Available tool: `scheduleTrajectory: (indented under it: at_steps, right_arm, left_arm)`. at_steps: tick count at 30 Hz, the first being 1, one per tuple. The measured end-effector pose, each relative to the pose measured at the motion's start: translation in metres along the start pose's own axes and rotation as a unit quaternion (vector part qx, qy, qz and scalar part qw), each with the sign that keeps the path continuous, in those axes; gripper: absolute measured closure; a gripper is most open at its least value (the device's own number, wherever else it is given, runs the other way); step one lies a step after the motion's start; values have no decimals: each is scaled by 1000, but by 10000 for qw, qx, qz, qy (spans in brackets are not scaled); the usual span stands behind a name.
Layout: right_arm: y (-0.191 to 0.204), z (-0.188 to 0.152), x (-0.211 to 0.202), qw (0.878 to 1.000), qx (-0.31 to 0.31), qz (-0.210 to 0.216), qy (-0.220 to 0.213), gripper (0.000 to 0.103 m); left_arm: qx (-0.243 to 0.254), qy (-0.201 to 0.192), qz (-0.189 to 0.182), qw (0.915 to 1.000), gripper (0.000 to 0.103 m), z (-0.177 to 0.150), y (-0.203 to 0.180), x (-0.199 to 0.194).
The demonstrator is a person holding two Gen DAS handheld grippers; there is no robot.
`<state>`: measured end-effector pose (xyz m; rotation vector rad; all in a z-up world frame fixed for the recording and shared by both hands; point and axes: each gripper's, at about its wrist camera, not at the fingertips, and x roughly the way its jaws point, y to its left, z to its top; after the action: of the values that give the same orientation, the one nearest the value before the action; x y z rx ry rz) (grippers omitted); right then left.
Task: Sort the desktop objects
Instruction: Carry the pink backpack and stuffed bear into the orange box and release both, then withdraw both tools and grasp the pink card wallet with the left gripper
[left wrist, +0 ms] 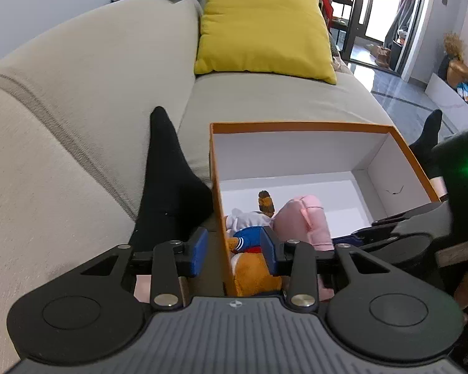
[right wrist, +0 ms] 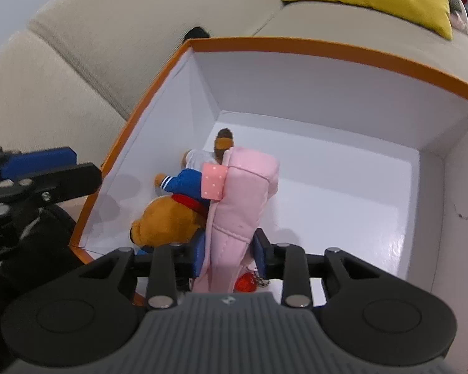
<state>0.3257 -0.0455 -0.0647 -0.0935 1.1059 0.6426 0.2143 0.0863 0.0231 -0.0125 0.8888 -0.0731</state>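
Placement step in hand: the right tool point(right wrist: 229, 247) is holding the pink pouch point(right wrist: 243, 193) between its blue pads, lowering it into the orange box point(right wrist: 327, 48) sitting on the sofa point(left wrist: 78, 93), beside the plush bear point(right wrist: 168, 218) already lying at the box's near left corner. The left tool point(left wrist: 234, 247) is standing partly open and empty, straddling the box's left wall. Judged next: the right jaws are needing to release the pouch on the white floor, then lifting clear without dragging the bear
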Motion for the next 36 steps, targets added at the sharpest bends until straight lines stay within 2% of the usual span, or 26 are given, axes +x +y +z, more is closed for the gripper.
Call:
scheduleTrajectory:
  at_steps: [3, 6, 8, 9, 11, 14, 16, 18, 26, 28, 31, 36]
  right_arm:
    - [9, 2, 6, 9999, -101, -18, 14, 65]
    - [12, 3, 5, 9998, -177, 97, -13, 57]
    - [12, 3, -1, 9994, -238, 244, -83, 52]
    - [11, 3, -5, 9991, -234, 327, -112, 46]
    - [8, 2, -13, 9986, -191, 453, -176, 44]
    - [6, 3, -18, 9980, -141, 549, -269, 49]
    - [2, 5, -16, 9983, -77, 510, -275, 66]
    - [2, 6, -10, 9989, -18, 413, -242, 73]
    - [2, 2, -20, 9983, -149, 304, -471, 71]
    - [2, -5, -27, 9978, -168, 298, -560, 71]
    - [3, -19, -45, 9961, -270, 323, -775, 71]
    - [1, -54, -83, 9916, -334, 475, -1154, 70]
  left_arm:
    - [-35, -6, -14, 10000, 60, -3, 4, -3]
    - [-71, 3, -71, 9999, 60, -7, 8, -4]
    - [-97, 4, -114, 9999, 59, -9, 10, -4]
    - [-122, 5, -135, 9998, 59, -10, 11, -4]
    - [-181, 7, -179, 9997, 59, -13, 14, -6]
    - [-277, -29, -261, 9993, 58, -15, 18, -10]
    - [-290, -99, -279, 9991, 58, -18, 18, -14]
    - [-308, -147, -286, 9990, 58, -21, 17, -19]
    - [-316, -219, -283, 9989, 57, -31, 13, -34]
    - [-286, -258, -350, 9986, 52, -35, 10, -41]
    - [-176, -260, -428, 9986, 51, -43, 3, -51]
    - [-33, -43, -574, 9983, 44, -65, -13, -57]
